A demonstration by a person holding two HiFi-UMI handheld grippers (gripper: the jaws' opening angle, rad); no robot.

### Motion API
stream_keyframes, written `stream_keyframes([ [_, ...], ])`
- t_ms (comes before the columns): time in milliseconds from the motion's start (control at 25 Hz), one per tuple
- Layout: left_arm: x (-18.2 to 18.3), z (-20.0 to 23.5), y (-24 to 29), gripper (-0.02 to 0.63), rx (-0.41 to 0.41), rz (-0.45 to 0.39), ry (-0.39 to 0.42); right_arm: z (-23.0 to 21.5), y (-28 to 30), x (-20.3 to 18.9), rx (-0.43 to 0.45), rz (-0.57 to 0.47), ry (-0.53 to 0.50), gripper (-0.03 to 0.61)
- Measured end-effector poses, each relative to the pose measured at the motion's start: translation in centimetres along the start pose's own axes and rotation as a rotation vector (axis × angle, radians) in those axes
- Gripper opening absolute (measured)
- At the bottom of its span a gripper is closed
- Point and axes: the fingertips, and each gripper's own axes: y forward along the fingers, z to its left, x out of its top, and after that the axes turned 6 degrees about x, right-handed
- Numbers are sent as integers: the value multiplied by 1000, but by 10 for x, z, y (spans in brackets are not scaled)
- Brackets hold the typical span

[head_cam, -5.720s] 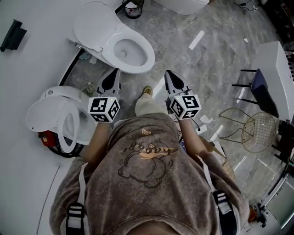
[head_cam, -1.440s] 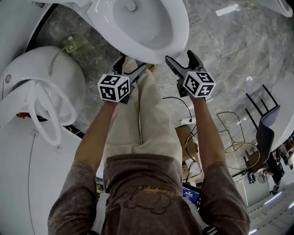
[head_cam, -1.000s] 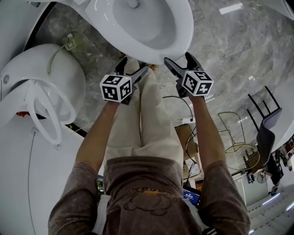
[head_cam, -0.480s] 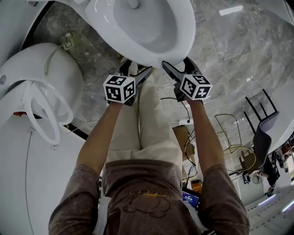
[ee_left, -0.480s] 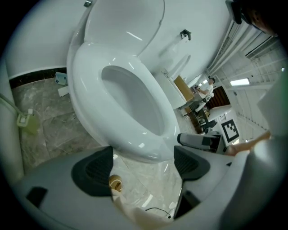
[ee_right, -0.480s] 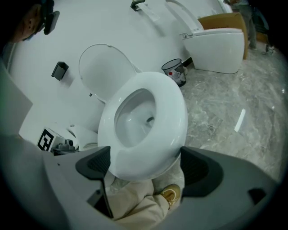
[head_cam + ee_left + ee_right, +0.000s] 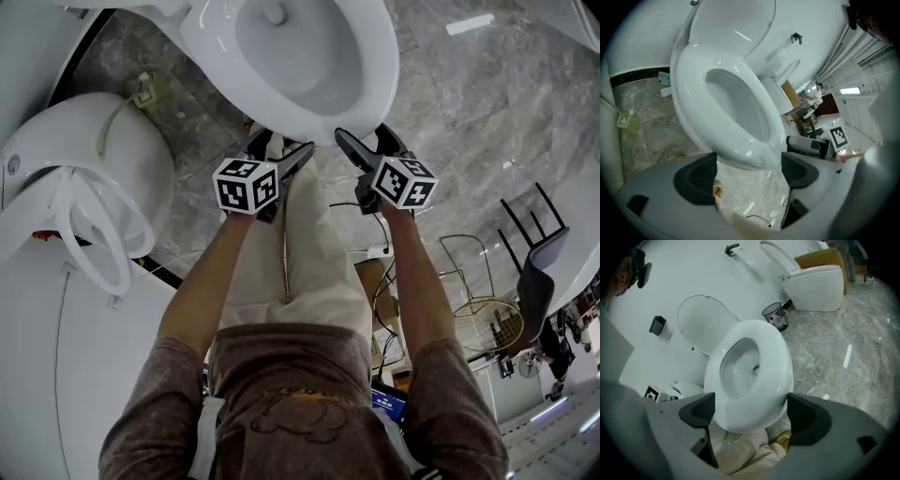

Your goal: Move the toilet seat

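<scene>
Standing close to the front of the toilet, trousers [image 7: 300, 244] nearly against the bowl. Probably done to reach the toilet seat [image 7: 377, 80] at its free front end, far from the hinge, the place of least effort for lifting.

Toilet seat down flat on the bowl rim, lid [image 7: 701, 324] raised behind it against the white wall.

Left gripper [image 7: 281, 145] released, pads wide apart, held low just before the front edge of the seat. Nothing gripped there, only the front lip above the gap and marble floor [image 7: 450, 103] beyond.

Right gripper [image 7: 364, 139] released too, pads wide apart, aimed at the same front curve from the other side. Seems, in the right gripper view, to frame the rim between the pads, yet not closed on it. Contact with the seat: impossible to tell.

Both held level and side by side, likely for pinching the front lip with one and steadying with the other, or for sharing the weight.

Next, by my judgement: slide a pad under the lip, close on it, and swing up slowly. Care needed with the smooth glossy surface, easy to slip from.
</scene>
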Motion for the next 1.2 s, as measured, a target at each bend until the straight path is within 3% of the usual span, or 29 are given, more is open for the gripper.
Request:
stream_keyframes([
  [1200, 61, -63, -101, 423, -64, -140, -54, 125, -92, 72, 101, -72, -137, 482],
])
